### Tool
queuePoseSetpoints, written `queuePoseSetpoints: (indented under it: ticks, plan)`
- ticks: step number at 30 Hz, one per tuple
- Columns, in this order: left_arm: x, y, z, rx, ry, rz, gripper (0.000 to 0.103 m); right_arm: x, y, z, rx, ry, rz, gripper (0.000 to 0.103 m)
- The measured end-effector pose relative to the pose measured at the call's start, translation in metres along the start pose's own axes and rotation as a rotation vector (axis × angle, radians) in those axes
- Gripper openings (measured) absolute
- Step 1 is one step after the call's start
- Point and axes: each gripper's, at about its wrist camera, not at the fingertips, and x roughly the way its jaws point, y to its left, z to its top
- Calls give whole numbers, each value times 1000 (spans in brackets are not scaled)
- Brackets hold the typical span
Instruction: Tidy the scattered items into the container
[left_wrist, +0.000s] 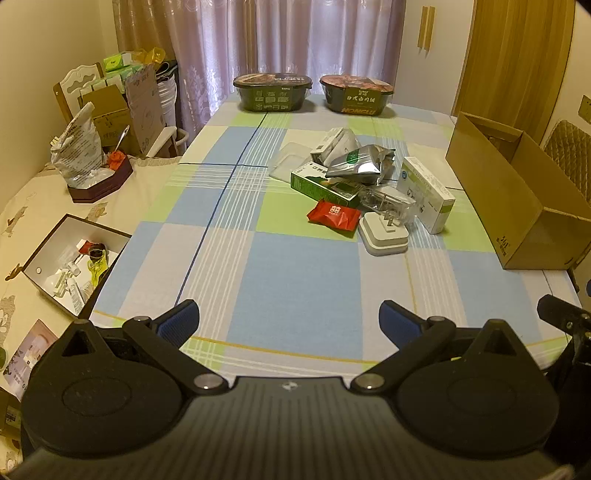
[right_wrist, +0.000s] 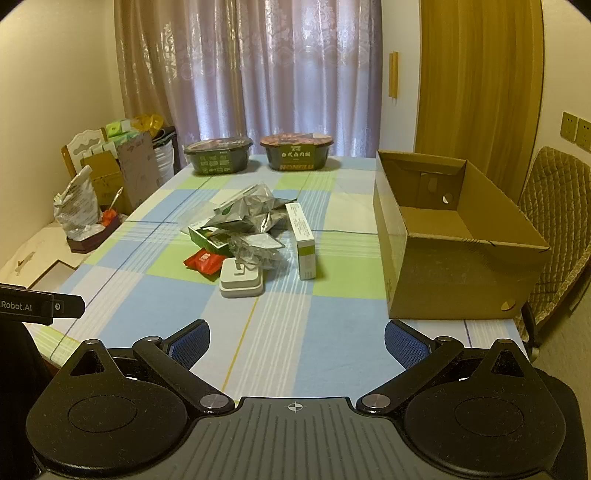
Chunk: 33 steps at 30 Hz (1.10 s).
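While both grippers are hovering wide-jawed and empty over the table's (right_wrist: 280, 332) near edge, left gripper (left_wrist: 290, 319) beside right gripper (right_wrist: 297, 339), the scattered items (right_wrist: 251, 236) are lying mid-table; the cardboard box (right_wrist: 454, 254) is sitting, seemingly empty, along the right edge.

Heap of packets (left_wrist: 354, 177) on checked cloth, beside open, empty cardboard box (right_wrist: 436, 273)

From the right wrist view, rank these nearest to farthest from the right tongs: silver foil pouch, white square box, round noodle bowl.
1. white square box, nearest edge of the pile
2. silver foil pouch, top of the pile
3. round noodle bowl, far end by the curtain

Right tongs open.
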Motion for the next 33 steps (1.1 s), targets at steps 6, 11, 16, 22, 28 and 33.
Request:
queuePoseSetpoints:
  ticks: [6,11,16,22,28,33]
  plan:
    - [0,0,-1,1,-3,3,102,-1,1,1,2,0,-2,103]
    - [1,-1,-1,2,-2,6,102,0,1,1,0,2,-3,103]
    - [2,0,-2,2,1,9,102,0,1,1,-1,7,-1,103]
    - [2,0,-2,1,3,9,102,1,1,0,0,9,-1,103]
    - [3,1,-3,3,4,7,102,1,1,0,4,15,0,103]
    - [3,0,-3,3,5,6,102,0,1,-1,2,14,-1,103]
